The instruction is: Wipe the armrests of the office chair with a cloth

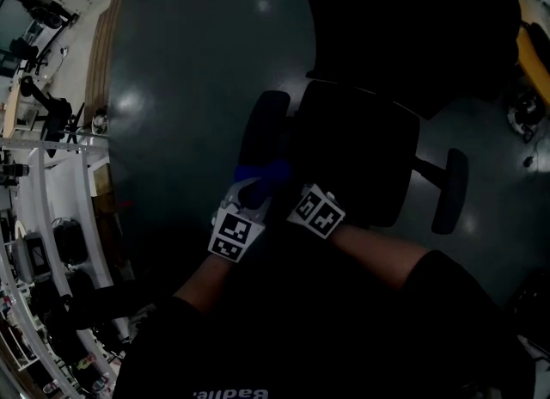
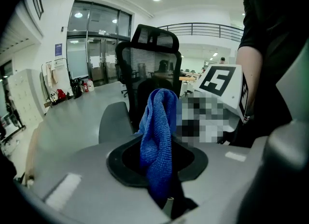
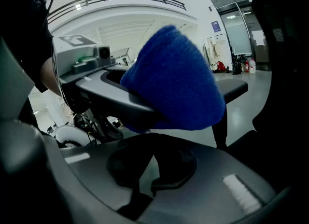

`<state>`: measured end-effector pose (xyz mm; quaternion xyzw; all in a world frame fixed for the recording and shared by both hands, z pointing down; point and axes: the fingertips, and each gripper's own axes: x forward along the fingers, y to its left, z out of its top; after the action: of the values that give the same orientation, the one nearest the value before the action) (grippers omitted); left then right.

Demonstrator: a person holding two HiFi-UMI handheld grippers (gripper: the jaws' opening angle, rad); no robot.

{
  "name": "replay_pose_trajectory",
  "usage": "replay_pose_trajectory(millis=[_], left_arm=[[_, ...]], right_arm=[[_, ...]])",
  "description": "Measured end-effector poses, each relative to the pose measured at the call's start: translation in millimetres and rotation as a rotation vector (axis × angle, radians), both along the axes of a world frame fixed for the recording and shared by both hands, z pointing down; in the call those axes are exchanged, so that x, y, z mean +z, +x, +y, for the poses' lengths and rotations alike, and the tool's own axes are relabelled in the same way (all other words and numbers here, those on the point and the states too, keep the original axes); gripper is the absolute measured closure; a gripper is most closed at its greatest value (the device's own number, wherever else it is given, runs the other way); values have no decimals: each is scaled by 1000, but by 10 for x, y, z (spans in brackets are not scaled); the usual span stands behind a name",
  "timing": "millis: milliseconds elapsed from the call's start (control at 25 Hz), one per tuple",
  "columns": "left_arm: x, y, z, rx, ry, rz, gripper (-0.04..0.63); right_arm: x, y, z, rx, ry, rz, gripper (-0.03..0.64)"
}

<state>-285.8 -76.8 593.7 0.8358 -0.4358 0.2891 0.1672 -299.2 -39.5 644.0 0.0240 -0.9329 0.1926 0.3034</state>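
Pinching the blue cloth [image 2: 157, 131] between shut jaws, the left gripper [image 2: 158, 162] held it as a bunched fold that stood up out of the pads and hung over their front. The right gripper [image 3: 147, 167] was just beside it, its jaws a little apart with only floor showing through the gap and nothing between them. In the right gripper view the cloth sat above and ahead of those jaws, draped on the left gripper's tip, so the left gripper was plainly the one placed to do the wiping. From the head view the cloth lay at the near end of the nearer armrest [image 1: 262, 124] of the office chair [image 1: 361, 152], which was the one at that view's left. I could not tell whether cloth and pad were touching. That armrest's long axis ran away from the person, roughly in line with the left gripper's jaws, so a stroke would probably go straight forward along the pad. The other armrest [image 1: 450, 189] was well apart, on the far side of the seat, and nearer the right gripper than the left. The cloth looked like looped knit microfibre, soft and limp, likely to fold and drag rather than slide flat. The armrest was a long, narrow pad with rounded ends and a smooth, matte top. Behind it rose the mesh backrest [image 2: 154, 54] with a headrest on top, and the floor [image 1: 189, 62] was glossy, catching spots of ceiling light.
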Motion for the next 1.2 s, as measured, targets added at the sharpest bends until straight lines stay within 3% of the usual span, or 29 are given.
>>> replay_pose_trajectory(millis=[160, 320, 520, 760, 960, 1200], left_arm=[[-37, 59, 214, -55, -26, 4, 492], [-217, 167, 302, -128, 5, 26, 492], [-474, 583, 98, -150, 63, 90, 492], [-725, 1404, -362, -61, 109, 131, 492], [-808, 2182, -745, 21, 127, 145, 491], [-833, 2802, -976, 118, 124, 144, 492]], right_arm=[[-178, 391, 13, 10, 21, -18, 612], [-566, 983, 11, 27, 106, -73, 612], [-882, 1984, -46, 169, 169, -82, 612], [-960, 3087, -167, 383, 209, -51, 612], [-933, 3828, -172, 492, 209, -54, 612], [-859, 4338, -45, 608, 202, -49, 612]])
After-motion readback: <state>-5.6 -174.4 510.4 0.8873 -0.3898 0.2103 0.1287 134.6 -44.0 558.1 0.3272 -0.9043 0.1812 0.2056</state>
